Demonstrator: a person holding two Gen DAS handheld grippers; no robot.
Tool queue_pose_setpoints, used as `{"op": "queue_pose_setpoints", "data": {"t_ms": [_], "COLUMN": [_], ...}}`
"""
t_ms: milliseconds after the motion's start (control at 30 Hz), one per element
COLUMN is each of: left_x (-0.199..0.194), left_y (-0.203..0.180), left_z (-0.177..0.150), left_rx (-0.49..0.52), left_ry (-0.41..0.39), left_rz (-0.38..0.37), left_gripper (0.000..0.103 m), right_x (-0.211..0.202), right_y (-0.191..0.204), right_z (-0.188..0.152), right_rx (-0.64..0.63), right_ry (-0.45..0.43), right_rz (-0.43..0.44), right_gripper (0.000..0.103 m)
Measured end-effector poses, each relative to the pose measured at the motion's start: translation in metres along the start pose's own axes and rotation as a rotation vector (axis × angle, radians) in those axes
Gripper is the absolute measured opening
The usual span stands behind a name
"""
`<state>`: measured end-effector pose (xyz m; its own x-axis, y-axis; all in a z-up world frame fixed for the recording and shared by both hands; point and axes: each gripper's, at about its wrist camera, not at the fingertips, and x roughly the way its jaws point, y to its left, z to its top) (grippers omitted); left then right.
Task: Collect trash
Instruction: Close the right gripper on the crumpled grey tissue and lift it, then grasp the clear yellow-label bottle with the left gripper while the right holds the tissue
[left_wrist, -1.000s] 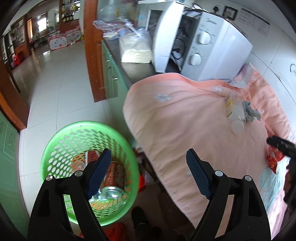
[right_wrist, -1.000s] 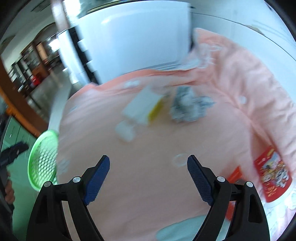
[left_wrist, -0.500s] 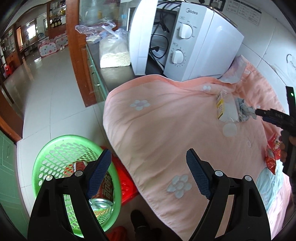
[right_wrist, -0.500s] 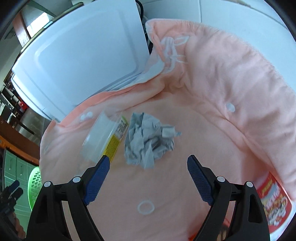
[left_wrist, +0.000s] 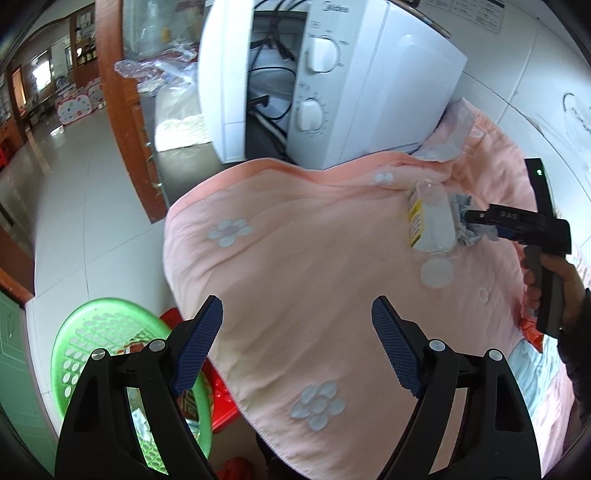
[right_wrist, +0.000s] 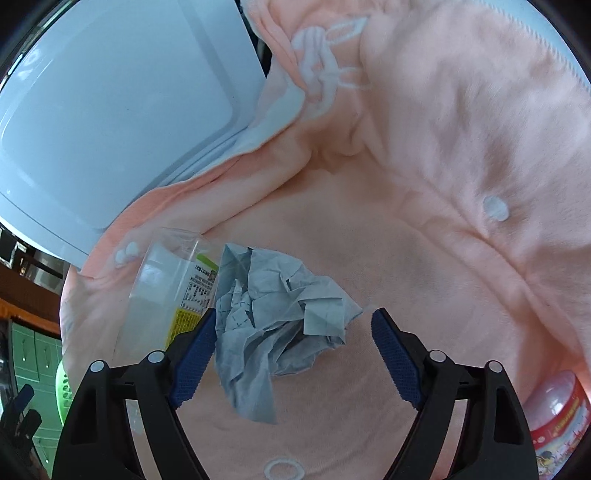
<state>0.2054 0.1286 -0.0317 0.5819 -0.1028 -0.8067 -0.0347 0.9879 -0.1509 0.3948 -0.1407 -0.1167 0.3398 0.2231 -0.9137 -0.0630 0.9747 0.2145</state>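
A soft, fleecy pink blanket (right_wrist: 424, 258) with pale flower and dot patches covered the table. On it, just in front of the white microwave (left_wrist: 369, 74), lay a crumpled wad of grey-blue paper (right_wrist: 273, 317), creased and angular, touching a clear plastic container (right_wrist: 166, 291) on its left side. The container carried a yellow label with small black print too fine to read; the microwave's brand lettering above its two round dials was blurred.

The right gripper (right_wrist: 293, 332) pointed down over the wad, its blue ribbed fingers (right_wrist: 391, 343) spread wide but closing. The wad sat between them, its left edge at or against the left pad; the right pad stood clear of it. A red-labelled jar (right_wrist: 557, 421) with cartoon print lay near the wad, to its right.

The left gripper (left_wrist: 297, 343) hung over the blanket's front edge, well away from the wad, fingers (left_wrist: 199, 343) spread wide around nothing. Below it on the floor stood a green perforated plastic basket (left_wrist: 85, 332) with cans inside.
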Motion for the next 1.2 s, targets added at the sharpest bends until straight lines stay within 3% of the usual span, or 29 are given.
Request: {"op": "queue_pose_setpoints", "data": {"t_ms": [67, 133, 633, 1067, 1200], "left_x": [0.004, 0.007, 0.047, 0.085, 0.096], "left_y": [-0.007, -0.012, -0.072, -0.143, -0.158], "left_z": [0.005, 0.009, 0.042, 0.063, 0.071], "left_rx": [0.011, 0.015, 0.073, 0.18, 0.206], "left_ry": [0.003, 0.007, 0.058, 0.096, 0.104], "left_rz": [-0.006, -0.011, -0.086, -0.124, -0.123], "left_gripper": [0.082, 0.082, 0.082, 0.084, 0.09], "right_x": [0.005, 0.011, -0.002, -0.036, -0.049], "right_y": [0.002, 0.006, 0.001, -0.01, -0.013], "right_z": [0.001, 0.002, -0.017, -0.034, -0.037], "right_rx": [0.003, -0.007, -0.017, -0.027, -0.032], "right_ry": [0.011, 0.021, -0.006, -0.037, -0.045], "right_rz": [0.02, 0.016, 0.023, 0.028, 0.032], "right_gripper": [0.075, 0.066, 0.051, 0.049, 0.049]}}
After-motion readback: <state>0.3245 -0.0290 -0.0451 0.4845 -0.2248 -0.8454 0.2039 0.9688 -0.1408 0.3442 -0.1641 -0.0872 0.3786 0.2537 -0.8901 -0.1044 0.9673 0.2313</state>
